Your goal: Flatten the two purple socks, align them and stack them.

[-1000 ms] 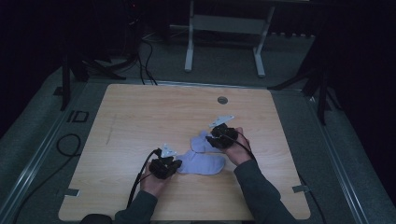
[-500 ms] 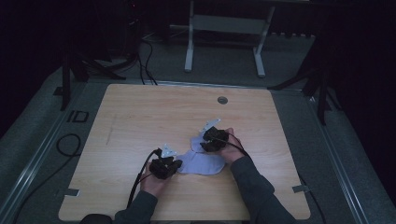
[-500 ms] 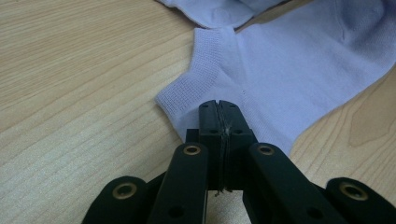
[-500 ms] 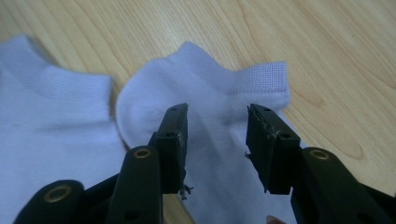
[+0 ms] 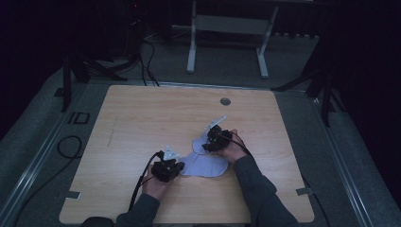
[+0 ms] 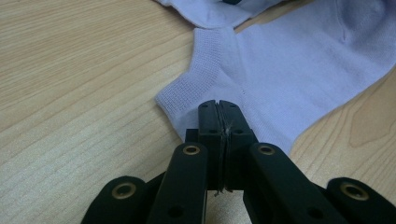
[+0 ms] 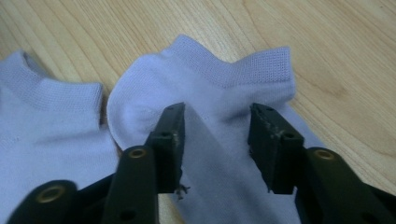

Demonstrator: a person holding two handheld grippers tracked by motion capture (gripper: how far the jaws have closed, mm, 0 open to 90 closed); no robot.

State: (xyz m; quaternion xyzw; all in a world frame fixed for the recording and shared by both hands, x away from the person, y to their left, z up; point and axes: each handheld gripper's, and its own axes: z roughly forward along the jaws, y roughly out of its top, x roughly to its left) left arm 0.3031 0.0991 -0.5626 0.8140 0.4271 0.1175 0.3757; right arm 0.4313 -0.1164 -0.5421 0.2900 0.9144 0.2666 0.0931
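- My left gripper (image 6: 218, 105) has its jaws pressed tight together, pinching the ribbed cuff edge of the near sock (image 6: 289, 79).
- In the high view that left gripper (image 5: 169, 169) sits near the table's (image 5: 142, 123) near edge, just left of the near sock (image 5: 205, 165), which lies flat and stretches off to the right.
- My right gripper (image 7: 217, 126) has its jaws spread moderately apart, hovering over the heel end of the far sock (image 7: 210, 79), gripping nothing.
- From above, my right gripper (image 5: 215, 140) is farther and to the right, over the far sock (image 5: 198, 144).
- The two pale lilac socks lie just beside each other, cuffs nearly touching, on the light wooden top.
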